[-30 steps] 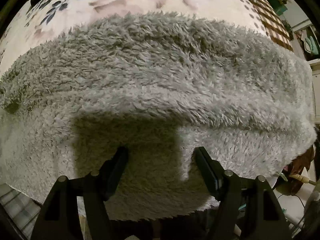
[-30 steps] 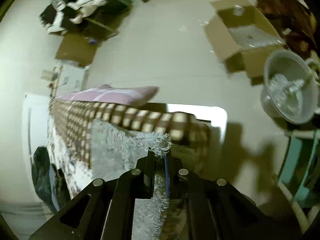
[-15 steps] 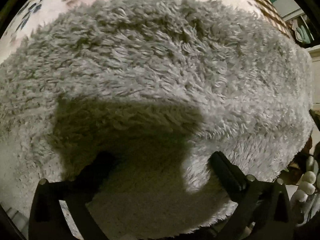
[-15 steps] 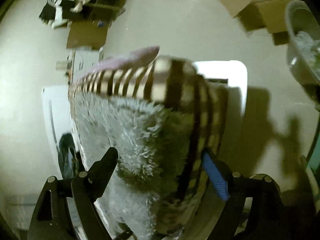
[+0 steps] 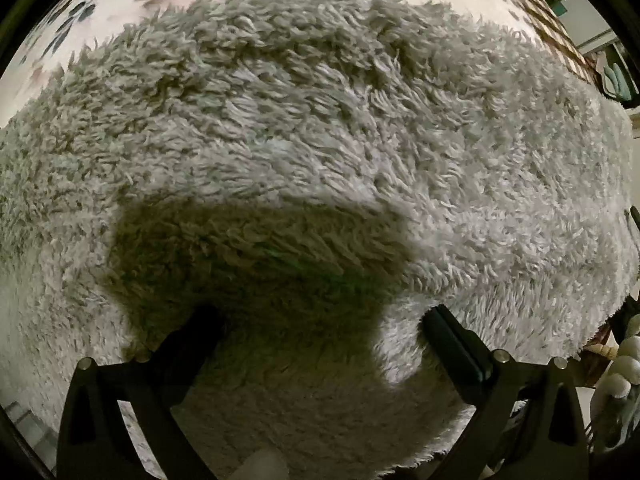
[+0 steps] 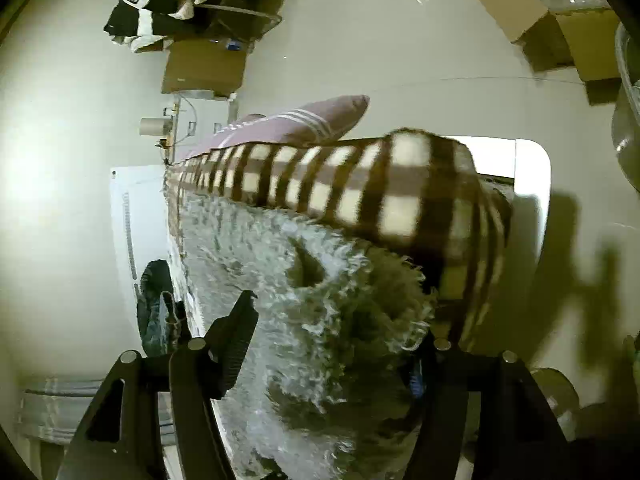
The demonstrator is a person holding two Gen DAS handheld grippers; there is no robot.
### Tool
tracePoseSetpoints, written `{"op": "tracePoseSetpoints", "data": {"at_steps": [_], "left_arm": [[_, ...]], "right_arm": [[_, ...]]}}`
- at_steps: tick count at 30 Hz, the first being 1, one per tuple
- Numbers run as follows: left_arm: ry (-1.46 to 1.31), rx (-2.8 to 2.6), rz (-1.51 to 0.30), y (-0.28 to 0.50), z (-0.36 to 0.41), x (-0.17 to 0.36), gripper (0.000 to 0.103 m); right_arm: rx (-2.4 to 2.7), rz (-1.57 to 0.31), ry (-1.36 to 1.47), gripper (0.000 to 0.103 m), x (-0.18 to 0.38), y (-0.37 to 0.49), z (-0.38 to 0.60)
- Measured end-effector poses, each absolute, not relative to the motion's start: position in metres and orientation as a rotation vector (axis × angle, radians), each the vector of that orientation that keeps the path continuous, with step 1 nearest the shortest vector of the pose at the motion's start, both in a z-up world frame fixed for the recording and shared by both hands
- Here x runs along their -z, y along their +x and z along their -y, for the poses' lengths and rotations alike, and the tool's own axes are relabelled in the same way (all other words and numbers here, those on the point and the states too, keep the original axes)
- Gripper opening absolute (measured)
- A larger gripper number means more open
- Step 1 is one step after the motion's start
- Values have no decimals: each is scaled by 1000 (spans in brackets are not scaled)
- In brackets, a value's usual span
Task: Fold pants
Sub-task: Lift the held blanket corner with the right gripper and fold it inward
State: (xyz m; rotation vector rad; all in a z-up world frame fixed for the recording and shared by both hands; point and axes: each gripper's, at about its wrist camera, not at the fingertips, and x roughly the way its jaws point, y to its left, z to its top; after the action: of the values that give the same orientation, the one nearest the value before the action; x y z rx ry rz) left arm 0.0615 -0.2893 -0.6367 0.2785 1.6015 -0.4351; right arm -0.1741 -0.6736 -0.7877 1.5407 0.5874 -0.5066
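Observation:
The pants (image 5: 320, 128) are grey, shaggy fleece and lie folded on the bed, filling almost the whole left wrist view. My left gripper (image 5: 320, 320) is open, its two black fingers pressed down close onto the fleece with nothing between them gripped. In the right wrist view the pants' edge (image 6: 320, 312) lies along the bed's side. My right gripper (image 6: 336, 320) is open, its fingers spread on either side of that fluffy edge without pinching it.
A brown-and-cream checked blanket (image 6: 360, 188) runs along the bed's edge, with a pink striped pillow (image 6: 296, 128) behind it. The floral bedsheet (image 5: 120, 4) shows beyond the pants. Cardboard boxes (image 6: 560, 20) and a clothes pile (image 6: 172, 0) lie on the floor.
My right gripper has opened and let go of the pants' edge. My left gripper has moved down closer onto the fleece and opened wider.

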Motion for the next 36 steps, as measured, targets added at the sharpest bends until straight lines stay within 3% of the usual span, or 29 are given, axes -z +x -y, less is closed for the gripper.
{"op": "tracePoseSetpoints", "data": {"at_steps": [2, 3, 4, 7, 12, 17, 20, 26, 33, 35, 36], "left_arm": [[250, 448, -1617, 63, 287, 631, 103], [219, 453, -1620, 65, 284, 627, 103], [163, 458, -1623, 67, 278, 620, 103], [43, 454, -1595, 71, 256, 592, 103], [-103, 410, -1526, 72, 200, 543, 103], [-258, 303, -1482, 75, 111, 513, 103], [-333, 211, -1458, 73, 53, 506, 103], [-432, 13, -1410, 61, -58, 500, 103], [-468, -76, -1400, 49, -119, 513, 103], [-469, -58, -1392, 51, -119, 512, 103], [-465, -45, -1389, 54, -115, 511, 103]], "right_arm": [[512, -575, 1537, 62, 788, -171, 673], [529, -577, 1517, 33, 784, -169, 673], [545, -599, 1495, 21, 779, -165, 673], [591, -589, 1432, 19, 749, -158, 670], [517, -602, 1204, 19, 652, -119, 639], [340, -674, 978, 19, 577, -48, 550], [229, -733, 872, 19, 561, -9, 482], [-2, -924, 624, 18, 600, 52, 303], [-98, -1129, 309, 18, 687, 53, 155], [-105, -1206, 259, 24, 710, 47, 138], [-117, -1254, 255, 33, 717, 47, 135]]}}
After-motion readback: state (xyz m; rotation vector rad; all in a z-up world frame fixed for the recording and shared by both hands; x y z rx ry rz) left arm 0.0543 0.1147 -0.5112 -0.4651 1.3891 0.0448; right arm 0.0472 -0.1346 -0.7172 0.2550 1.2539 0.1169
